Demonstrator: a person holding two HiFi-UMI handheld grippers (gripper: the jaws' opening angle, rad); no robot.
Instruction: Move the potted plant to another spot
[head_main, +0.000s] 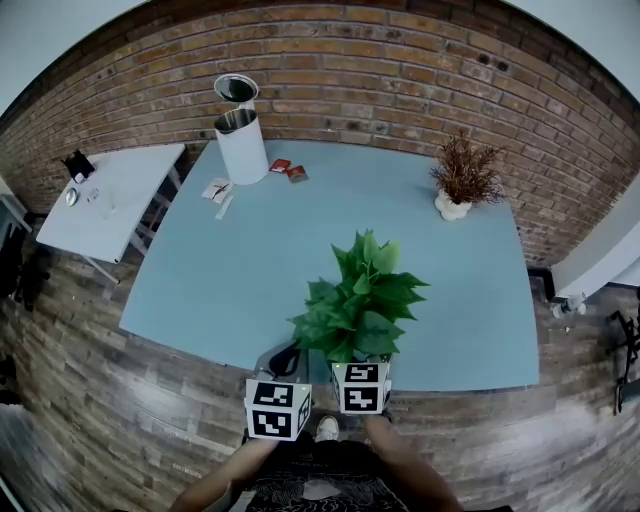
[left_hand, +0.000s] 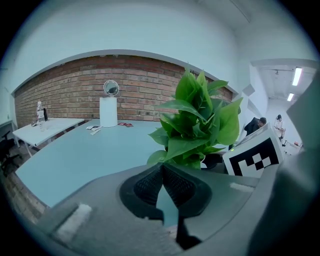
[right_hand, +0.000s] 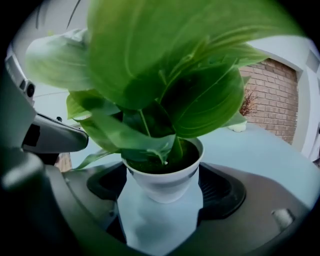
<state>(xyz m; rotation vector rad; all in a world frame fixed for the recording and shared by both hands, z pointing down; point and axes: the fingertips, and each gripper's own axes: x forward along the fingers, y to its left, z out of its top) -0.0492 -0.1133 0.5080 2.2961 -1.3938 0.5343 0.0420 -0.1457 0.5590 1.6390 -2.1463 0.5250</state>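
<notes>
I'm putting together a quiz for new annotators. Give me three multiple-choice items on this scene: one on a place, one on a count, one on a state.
1. Where on the table does the green plant stand?
A. far right corner
B. near edge, about the middle
C. beside the bin

2. How many potted plants are on the table?
A. one
B. two
C. three

3. How do the left tool's jaws stand?
A. wide apart
B. clamped on a pot
C. closed together, empty

Answers:
1 B: the head view shows it at the table's near edge.
2 B: the green plant plus a dried plant at the far right.
3 C: the left gripper view shows the jaws meeting at their tips with nothing between them.
</notes>
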